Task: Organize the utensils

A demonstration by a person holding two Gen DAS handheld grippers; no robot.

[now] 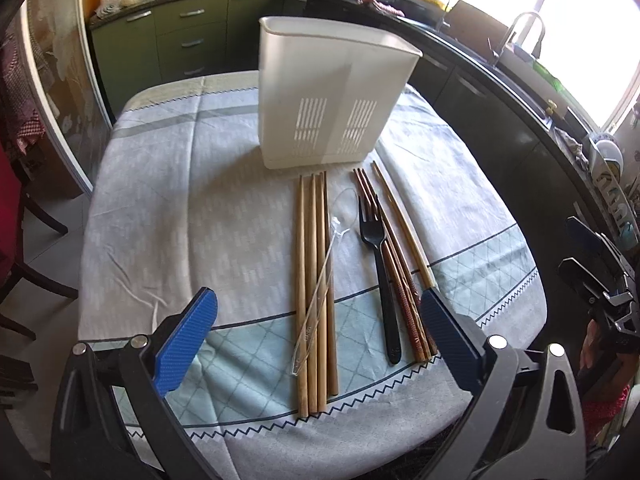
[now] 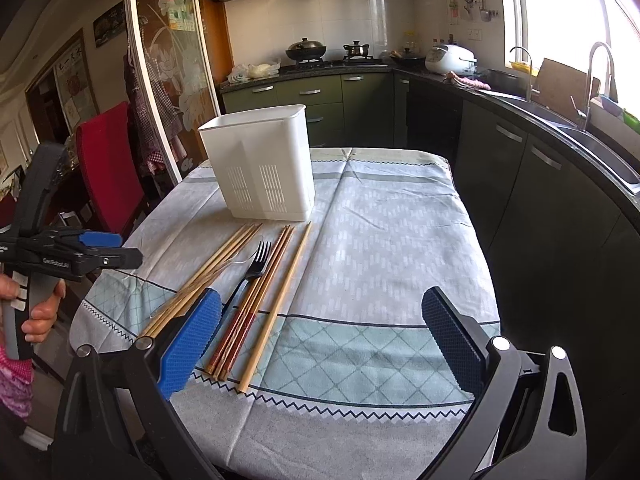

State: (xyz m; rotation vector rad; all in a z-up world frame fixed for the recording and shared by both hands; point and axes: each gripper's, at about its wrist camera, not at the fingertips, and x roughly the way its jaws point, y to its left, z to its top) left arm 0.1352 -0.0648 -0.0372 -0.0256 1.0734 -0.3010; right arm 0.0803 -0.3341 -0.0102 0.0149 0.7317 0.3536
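A white slotted utensil holder (image 1: 332, 96) (image 2: 264, 164) stands upright on the clothed table. In front of it lie several light wooden chopsticks (image 1: 314, 280) (image 2: 208, 272), a clear plastic spoon (image 1: 320, 276), a black plastic fork (image 1: 380, 272) (image 2: 250, 274), dark patterned chopsticks (image 1: 400, 280) (image 2: 248, 304) and one pale chopstick (image 1: 404, 224) (image 2: 280, 300). My left gripper (image 1: 318, 300) hovers open above the near ends of the utensils. My right gripper (image 2: 320, 304) is open over the cloth to the right of them, holding nothing.
The table edge (image 1: 320, 432) is close below both grippers. A red chair (image 2: 106, 168) stands at the table's left. Dark kitchen cabinets (image 2: 540, 208) and a sink (image 2: 592, 132) run along the right. A hand (image 2: 40, 312) holds the left gripper's handle.
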